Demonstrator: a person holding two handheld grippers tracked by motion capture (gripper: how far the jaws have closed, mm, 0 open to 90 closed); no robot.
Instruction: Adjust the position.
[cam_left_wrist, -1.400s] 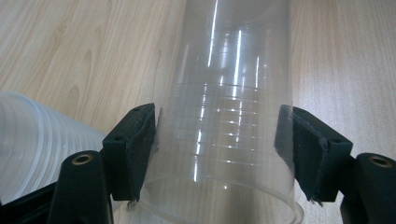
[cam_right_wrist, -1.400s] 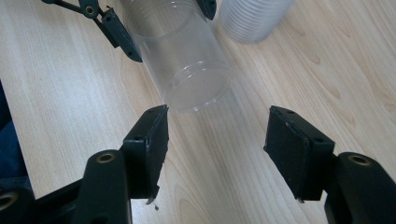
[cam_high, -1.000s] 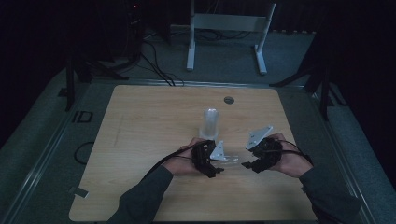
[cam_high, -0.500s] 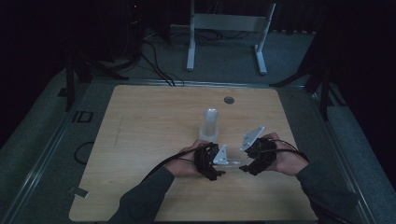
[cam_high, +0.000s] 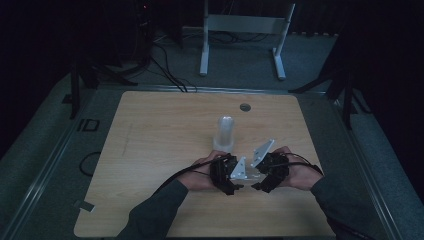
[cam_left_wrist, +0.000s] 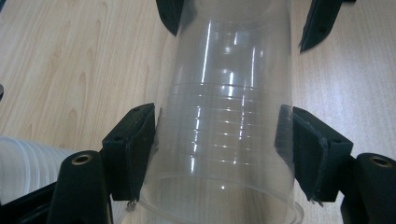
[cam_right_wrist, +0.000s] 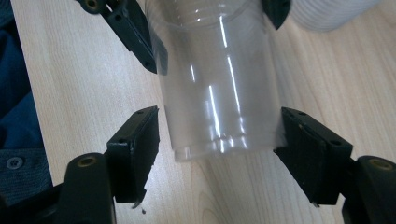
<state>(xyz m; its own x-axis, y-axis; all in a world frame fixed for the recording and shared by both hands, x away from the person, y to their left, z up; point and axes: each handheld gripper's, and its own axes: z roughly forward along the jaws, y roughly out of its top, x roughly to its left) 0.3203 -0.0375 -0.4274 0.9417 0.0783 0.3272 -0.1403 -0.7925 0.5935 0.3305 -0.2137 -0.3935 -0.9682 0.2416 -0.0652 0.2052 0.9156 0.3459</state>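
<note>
I held a clear ribbed plastic cup (cam_left_wrist: 224, 140) level above the pale wooden table (cam_high: 150, 145), near its front edge, between my two hands. My left gripper (cam_high: 226, 175) was clamped on the wide, rimmed end of that cup: in the left gripper view both black pads (cam_left_wrist: 133, 149) pressed against the cup's wall just below the rim. My right gripper (cam_high: 266, 175) faced it from the other side. Its jaws had just been opening, and in the right gripper view they stood apart on either side of the cup's narrow closed bottom, the left pad with a visible gap to the wall and the right pad close beside it without pressing. So the right gripper was wide and held nothing, with the cup's base lying between its jaws.

Nothing stood between the grippers and the cup. My dark blue sleeve (cam_right_wrist: 18, 121) showed at the edge of the right gripper view.

Just beyond my hands stood a whitish stack of nested plastic cups (cam_high: 225, 132), upside down on the table, apart from the held cup. Farther back a small round grey grommet (cam_high: 245, 107) sat in the tabletop near its far edge. Past the table a white metal frame (cam_high: 245, 35) stood on the dark floor, with black cables (cam_high: 165, 65) beside it. I could read no writing on the cup.
</note>
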